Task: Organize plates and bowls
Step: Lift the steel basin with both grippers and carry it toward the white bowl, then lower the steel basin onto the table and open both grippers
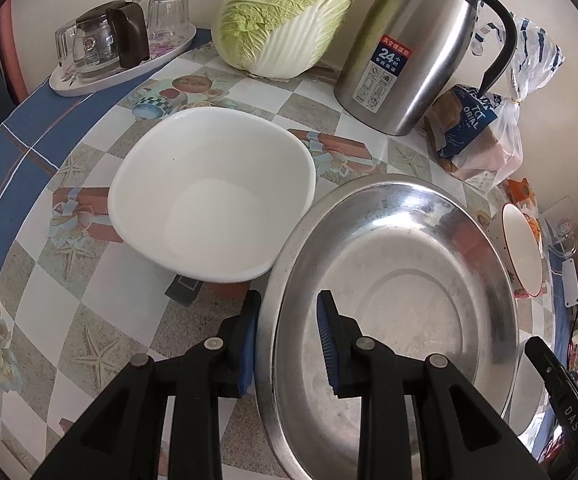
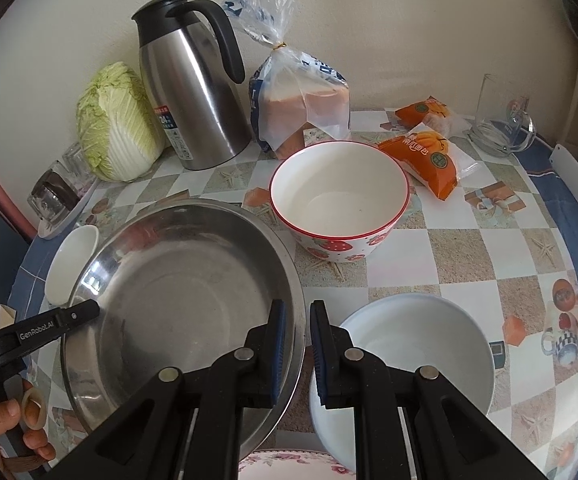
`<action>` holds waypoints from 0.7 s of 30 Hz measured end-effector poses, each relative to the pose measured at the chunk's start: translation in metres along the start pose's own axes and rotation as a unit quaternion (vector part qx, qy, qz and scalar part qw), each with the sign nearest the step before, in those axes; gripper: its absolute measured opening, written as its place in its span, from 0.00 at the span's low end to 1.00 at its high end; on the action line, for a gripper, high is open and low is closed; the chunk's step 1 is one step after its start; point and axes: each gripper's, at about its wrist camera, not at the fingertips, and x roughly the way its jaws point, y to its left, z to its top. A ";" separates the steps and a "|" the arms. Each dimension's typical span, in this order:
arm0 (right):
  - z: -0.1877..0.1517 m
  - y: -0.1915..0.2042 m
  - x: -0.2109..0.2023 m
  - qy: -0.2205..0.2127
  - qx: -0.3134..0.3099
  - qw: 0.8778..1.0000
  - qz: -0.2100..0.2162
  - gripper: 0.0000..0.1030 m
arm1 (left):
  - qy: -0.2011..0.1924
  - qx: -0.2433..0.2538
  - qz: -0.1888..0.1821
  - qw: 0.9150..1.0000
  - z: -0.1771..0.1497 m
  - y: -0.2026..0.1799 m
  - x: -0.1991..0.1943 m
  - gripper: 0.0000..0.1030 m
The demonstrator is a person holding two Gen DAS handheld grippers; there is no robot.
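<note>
A wide steel basin sits mid-table. My left gripper straddles its near-left rim, one finger outside and one inside. Its jaws are open, with a gap between the inner pad and the wall. My right gripper is shut on the basin's right rim. A white squarish bowl lies to the left of the basin, partly hidden behind it in the right wrist view. A red-rimmed strawberry bowl stands behind the basin. Another white bowl sits under my right gripper's right finger.
Against the wall stand a steel thermos jug, a napa cabbage and a bagged bread loaf. Orange snack packets and a glass mug lie at the back right. A tray of glasses is at the back left. A floral plate edge shows at the bottom.
</note>
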 end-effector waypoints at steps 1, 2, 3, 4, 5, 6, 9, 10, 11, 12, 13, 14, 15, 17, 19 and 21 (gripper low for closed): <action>0.000 -0.001 0.000 0.001 0.003 1.000 0.000 0.14 | 0.001 0.001 -0.002 1.000 0.000 -0.001 0.000 0.28; 0.000 -0.003 0.000 0.002 0.004 1.000 0.000 0.14 | 0.003 0.003 -0.005 1.000 0.000 -0.002 0.001 0.28; 0.000 -0.004 -0.001 0.003 0.006 1.000 -0.001 0.14 | 0.006 0.003 -0.007 1.000 -0.001 -0.003 0.003 0.28; 0.000 -0.005 -0.001 0.004 0.007 1.000 -0.002 0.14 | 0.009 0.004 -0.009 1.000 -0.001 -0.004 0.004 0.28; 0.000 -0.005 -0.001 0.004 0.009 1.000 -0.002 0.14 | 0.010 0.005 -0.009 1.000 -0.001 -0.005 0.005 0.28; 0.001 -0.007 -0.002 0.005 0.010 1.000 -0.002 0.14 | 0.011 0.005 -0.009 1.000 -0.001 -0.006 0.005 0.28; 0.001 -0.008 -0.002 0.007 0.012 1.000 -0.002 0.14 | 0.008 0.006 -0.009 1.000 0.000 -0.007 0.001 0.30; 0.000 -0.008 -0.002 0.008 0.013 1.000 -0.003 0.14 | 0.007 0.006 -0.008 1.000 0.000 -0.006 0.000 0.30; 0.000 -0.009 -0.002 0.010 0.015 1.000 -0.003 0.14 | 0.006 0.006 -0.009 1.000 0.001 -0.006 -0.002 0.31; 0.000 -0.009 -0.002 0.011 0.016 1.000 -0.003 0.14 | 0.005 0.007 -0.008 1.000 0.001 -0.006 -0.003 0.31; 0.000 -0.009 -0.001 0.012 0.017 1.000 -0.003 0.14 | 0.002 0.008 -0.008 1.000 0.002 -0.006 -0.006 0.33; 0.000 -0.009 -0.001 0.015 0.018 1.000 -0.003 0.14 | 0.000 0.010 -0.009 1.000 0.002 -0.007 -0.008 0.36; 0.000 -0.010 -0.001 0.017 0.018 1.000 -0.004 0.14 | -0.003 0.014 -0.009 1.000 0.003 -0.009 -0.011 0.38; -0.001 -0.010 0.000 0.023 0.019 1.000 -0.006 0.14 | -0.009 0.022 -0.008 1.000 0.004 -0.012 -0.017 0.45; -0.001 -0.010 0.000 0.027 0.020 0.999 -0.008 0.14 | -0.013 0.031 -0.002 0.999 0.005 -0.016 -0.022 0.53; -0.001 -0.010 0.000 0.033 0.019 0.999 -0.011 0.14 | -0.016 0.041 0.006 0.999 0.006 -0.019 -0.026 0.55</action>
